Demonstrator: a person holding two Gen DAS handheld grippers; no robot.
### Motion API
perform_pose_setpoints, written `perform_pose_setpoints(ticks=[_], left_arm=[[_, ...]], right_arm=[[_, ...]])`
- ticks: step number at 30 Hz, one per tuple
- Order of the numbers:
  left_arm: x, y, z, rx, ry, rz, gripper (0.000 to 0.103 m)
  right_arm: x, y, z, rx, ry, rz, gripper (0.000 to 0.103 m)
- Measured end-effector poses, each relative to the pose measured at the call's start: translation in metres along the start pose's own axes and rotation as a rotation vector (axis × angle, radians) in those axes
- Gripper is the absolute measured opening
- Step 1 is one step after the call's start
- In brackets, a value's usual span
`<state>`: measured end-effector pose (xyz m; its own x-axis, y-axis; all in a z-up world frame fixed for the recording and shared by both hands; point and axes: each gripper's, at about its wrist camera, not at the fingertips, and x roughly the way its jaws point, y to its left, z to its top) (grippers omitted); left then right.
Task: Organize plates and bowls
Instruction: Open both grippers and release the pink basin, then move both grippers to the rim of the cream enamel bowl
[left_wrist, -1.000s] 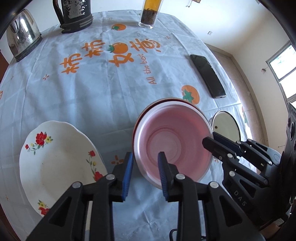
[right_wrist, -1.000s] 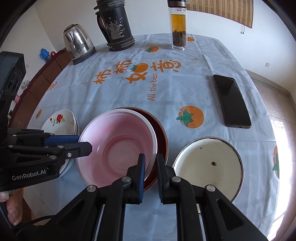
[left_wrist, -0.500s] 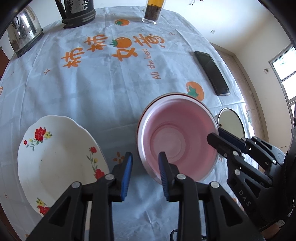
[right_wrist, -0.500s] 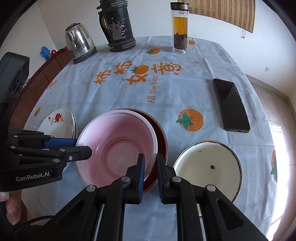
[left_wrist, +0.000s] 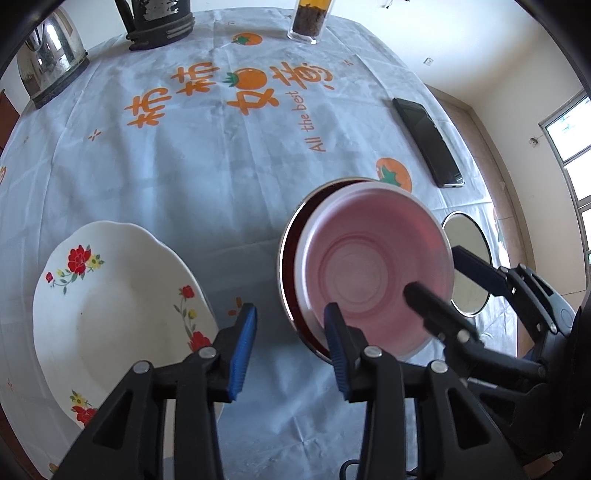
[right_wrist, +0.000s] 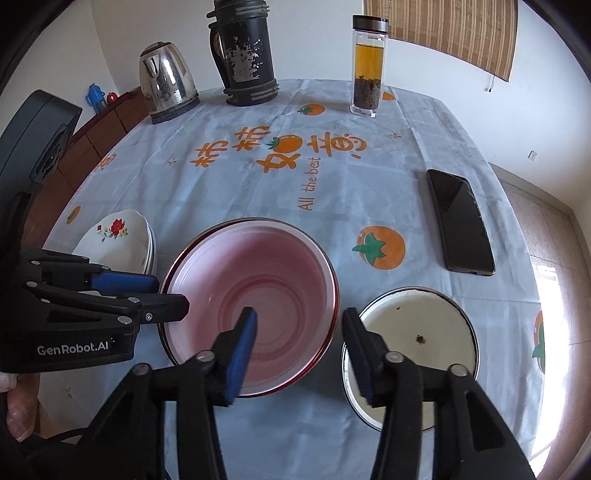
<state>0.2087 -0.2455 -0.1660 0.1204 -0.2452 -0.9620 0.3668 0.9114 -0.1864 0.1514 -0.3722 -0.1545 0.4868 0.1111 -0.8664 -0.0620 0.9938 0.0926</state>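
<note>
- Two grippers in play, both with their blue pads spread and nothing between them. The right gripper (right_wrist: 299, 332) straddles the pink bowl's (right_wrist: 258, 291) rim at about 4 o'clock, one pad over the inside, the other outside; can't tell if either pad actually touches it.
- Left gripper (left_wrist: 290, 332) hangs wide apart at the bowl's 8 o'clock edge, right pad just in front of the rim, left pad over bare cloth.
- The pink bowl sits nested in a dark red bowl (left_wrist: 290, 254), which is mostly hidden, only a crescent of rim shows at 9 o'clock in the left view.
- Flowered plates (left_wrist: 110, 302) at 9 o'clock of the bowls; the right view shows stacked edges, count hard to make out, partly blocked by the left gripper.
- White enamel dish (right_wrist: 417, 332) at 3 o'clock, just beside the bowls, its near edge covered by the right fingers.
- Further out on the tablecloth (right_wrist: 229, 199): phone (right_wrist: 460, 218) at 2 o'clock, tea bottle (right_wrist: 367, 66), black flask (right_wrist: 245, 55) and kettle (right_wrist: 166, 81) around 12; flask's top is cut off.
</note>
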Motion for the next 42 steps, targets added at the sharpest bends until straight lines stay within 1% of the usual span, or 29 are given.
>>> perform_pose_setpoints(ticks=[7, 9, 10, 12, 16, 25, 31, 38, 42], left_arm=[[-0.001, 0.0, -0.001, -0.005, -0.003, -0.002, 0.042], [-0.001, 0.0, -0.001, -0.007, -0.003, -0.001, 0.043], [-0.001, 0.0, -0.001, -0.008, -0.003, -0.001, 0.043], [-0.002, 0.0, -0.001, -0.008, -0.005, 0.001, 0.043], [-0.001, 0.0, -0.001, -0.01, -0.005, 0.002, 0.043], [-0.002, 0.002, -0.002, -0.015, -0.008, 0.007, 0.047], [-0.004, 0.004, -0.002, -0.024, -0.012, 0.013, 0.05], [-0.012, 0.005, -0.002, -0.029, -0.036, 0.029, 0.053], [-0.012, 0.001, -0.001, -0.018, -0.043, 0.039, 0.056]], right_arm=[[-0.002, 0.007, -0.002, -0.038, -0.021, 0.0, 0.058], [0.0, 0.01, -0.003, -0.053, -0.016, 0.002, 0.06], [0.0, 0.012, -0.004, -0.066, -0.018, -0.004, 0.062], [0.0, 0.014, -0.005, -0.087, -0.021, -0.015, 0.062], [-0.001, 0.012, -0.005, -0.086, -0.027, -0.033, 0.062], [-0.006, 0.008, -0.003, -0.058, -0.052, -0.014, 0.062], [-0.01, 0.005, -0.001, -0.021, -0.073, 0.024, 0.064], [-0.015, -0.008, -0.002, 0.033, -0.092, -0.013, 0.064], [-0.014, -0.009, -0.002, 0.041, -0.079, -0.002, 0.064]])
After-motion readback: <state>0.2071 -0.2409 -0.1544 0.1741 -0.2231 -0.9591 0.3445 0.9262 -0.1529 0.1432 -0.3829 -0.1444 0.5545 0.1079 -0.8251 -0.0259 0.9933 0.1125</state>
